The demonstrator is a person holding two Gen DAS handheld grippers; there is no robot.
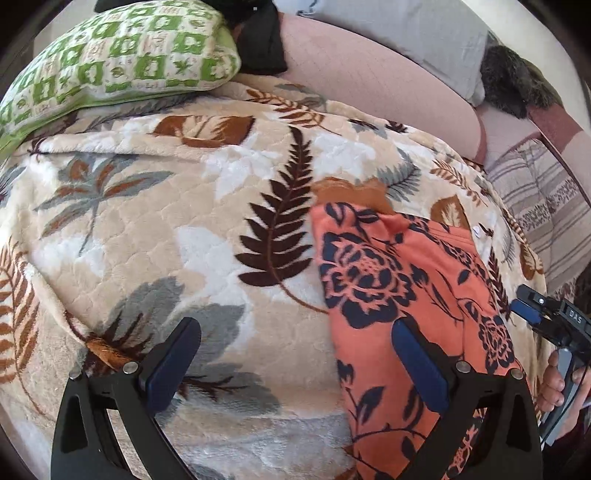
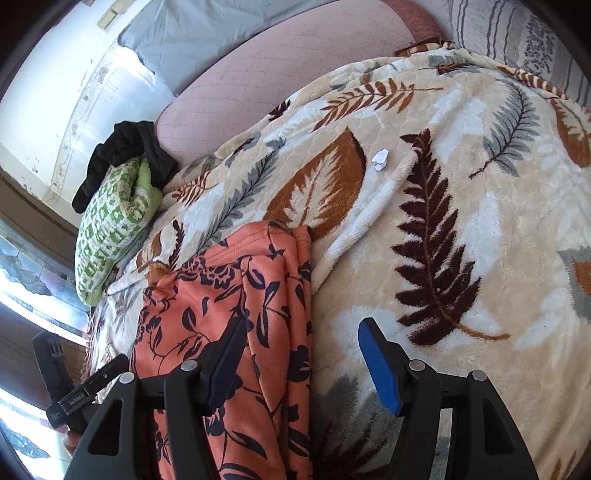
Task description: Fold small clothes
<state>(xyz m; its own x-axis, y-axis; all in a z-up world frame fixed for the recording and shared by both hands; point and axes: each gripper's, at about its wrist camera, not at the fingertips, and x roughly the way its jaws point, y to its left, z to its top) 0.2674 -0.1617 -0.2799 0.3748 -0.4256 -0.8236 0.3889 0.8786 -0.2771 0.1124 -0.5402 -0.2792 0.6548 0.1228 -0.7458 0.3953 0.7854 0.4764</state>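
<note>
An orange garment with a dark navy flower print (image 1: 399, 295) lies folded lengthwise on a cream leaf-patterned blanket (image 1: 184, 221). It also shows in the right wrist view (image 2: 236, 314). My left gripper (image 1: 295, 354) is open and empty above the blanket, its right finger over the garment's left edge. My right gripper (image 2: 299, 354) is open and empty, its left finger over the garment's right part. The right gripper shows at the edge of the left wrist view (image 1: 532, 306).
A green and white pillow (image 1: 118, 62) lies at the far left with a black cloth (image 2: 122, 155) beside it. A pink mattress (image 1: 369, 85) and grey pillow (image 1: 406, 33) lie behind. A small white paper scrap (image 2: 380, 159) sits on the blanket. A striped cover (image 1: 535, 206) lies right.
</note>
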